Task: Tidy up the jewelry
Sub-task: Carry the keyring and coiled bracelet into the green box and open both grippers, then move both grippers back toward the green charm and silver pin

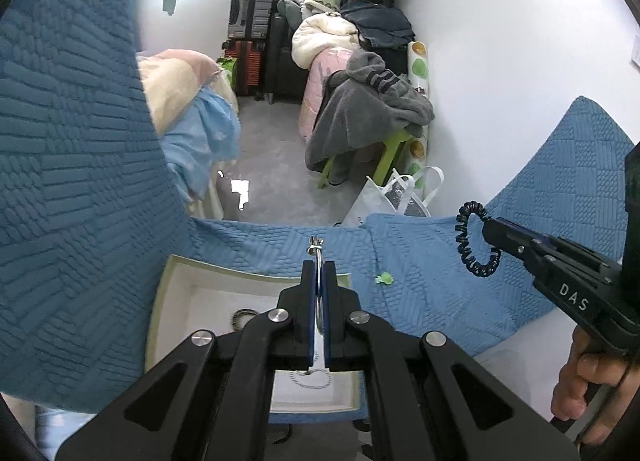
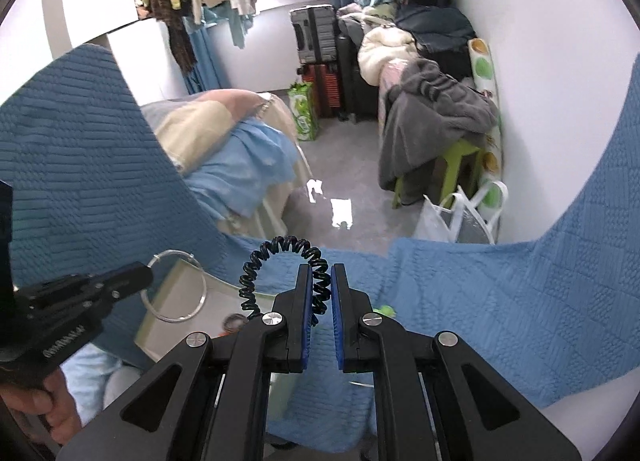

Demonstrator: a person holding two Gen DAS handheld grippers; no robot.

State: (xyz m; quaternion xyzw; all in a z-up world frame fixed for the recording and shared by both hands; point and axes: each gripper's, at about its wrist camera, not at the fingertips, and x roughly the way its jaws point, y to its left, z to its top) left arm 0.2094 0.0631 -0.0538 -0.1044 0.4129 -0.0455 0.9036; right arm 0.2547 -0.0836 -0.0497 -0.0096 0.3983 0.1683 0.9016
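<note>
My left gripper (image 1: 319, 267) is shut on a thin silver bangle (image 1: 318, 257), held edge-on above a white open box (image 1: 176, 293). From the right wrist the same bangle (image 2: 176, 287) shows as a full ring hanging from the left gripper (image 2: 146, 275) over the box (image 2: 176, 309). My right gripper (image 2: 320, 271) is shut on a black spiral hair tie (image 2: 276, 257), lifted above the blue cloth. In the left wrist view that hair tie (image 1: 474, 239) loops from the right gripper (image 1: 490, 231). Inside the box lie a dark ring (image 1: 244, 317) and a pearl strand (image 1: 312, 379).
A textured blue cloth (image 1: 420, 273) covers the work surface, with a small green item (image 1: 384, 279) on it. Beyond its edge are grey floor, a white bag (image 1: 396, 197), a green stool (image 1: 396, 149) under grey clothing, and a bed at the left.
</note>
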